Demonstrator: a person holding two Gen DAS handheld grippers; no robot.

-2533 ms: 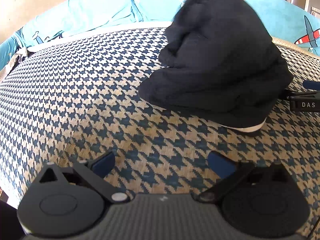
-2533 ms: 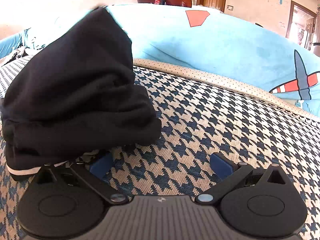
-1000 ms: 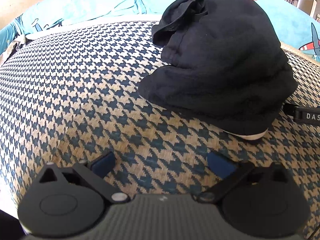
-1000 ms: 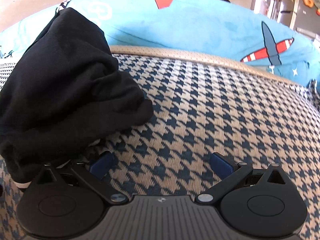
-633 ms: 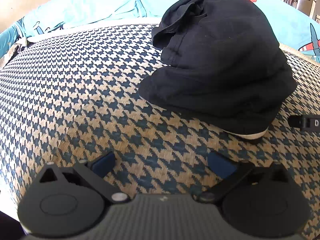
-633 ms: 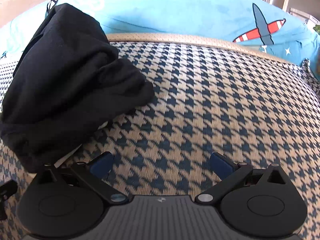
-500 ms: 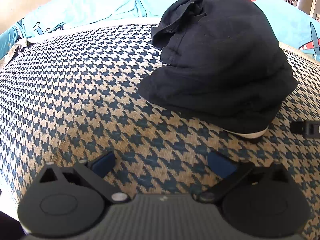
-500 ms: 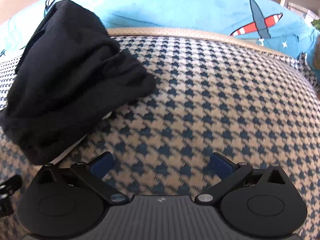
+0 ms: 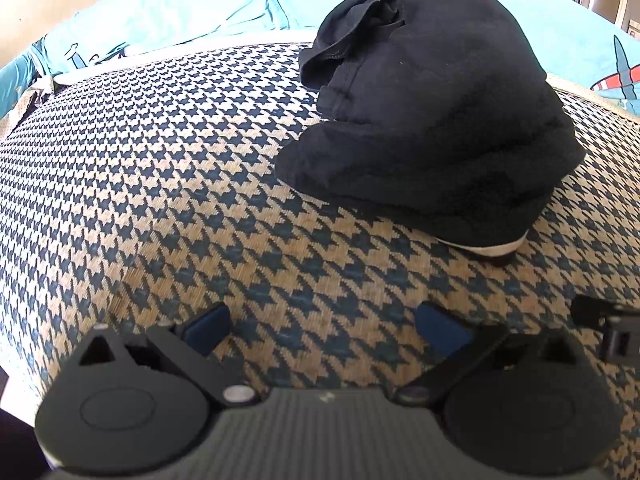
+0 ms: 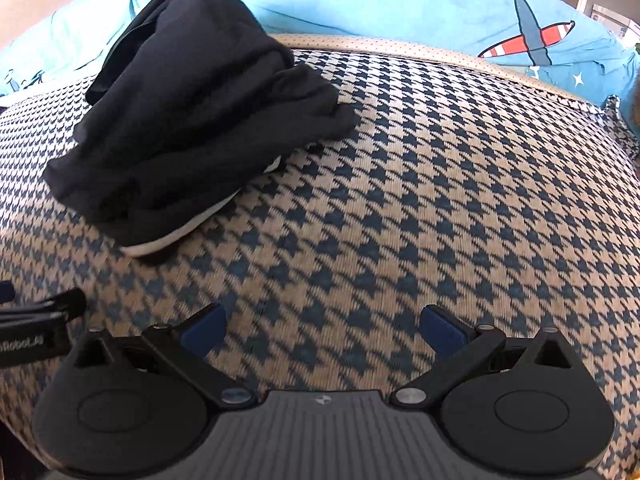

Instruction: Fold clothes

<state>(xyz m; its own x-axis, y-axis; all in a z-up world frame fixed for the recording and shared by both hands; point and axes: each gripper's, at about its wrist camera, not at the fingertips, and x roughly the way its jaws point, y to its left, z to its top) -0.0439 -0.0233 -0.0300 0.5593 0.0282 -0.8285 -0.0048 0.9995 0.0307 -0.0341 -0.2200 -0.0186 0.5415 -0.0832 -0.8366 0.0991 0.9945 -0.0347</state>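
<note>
A black garment (image 9: 436, 120) lies folded into a thick bundle on the houndstooth cover, a thin white edge showing at its near underside. In the right wrist view the same black garment (image 10: 192, 120) sits at the upper left. My left gripper (image 9: 322, 326) is open, low over the cover, well short of the bundle, with nothing between its blue pads. My right gripper (image 10: 322, 330) is also open and holds nothing; it stands back from the bundle, to its right.
The blue-and-tan houndstooth cover (image 9: 160, 184) spreads across a rounded cushion. Behind it lies a light blue sheet printed with aeroplanes (image 10: 528, 36). The other gripper's tip (image 9: 604, 324) shows at the right edge of the left wrist view.
The garment's raised top has come down onto the bundle. My right gripper has drawn back from the bundle's near edge. The left gripper has barely moved.
</note>
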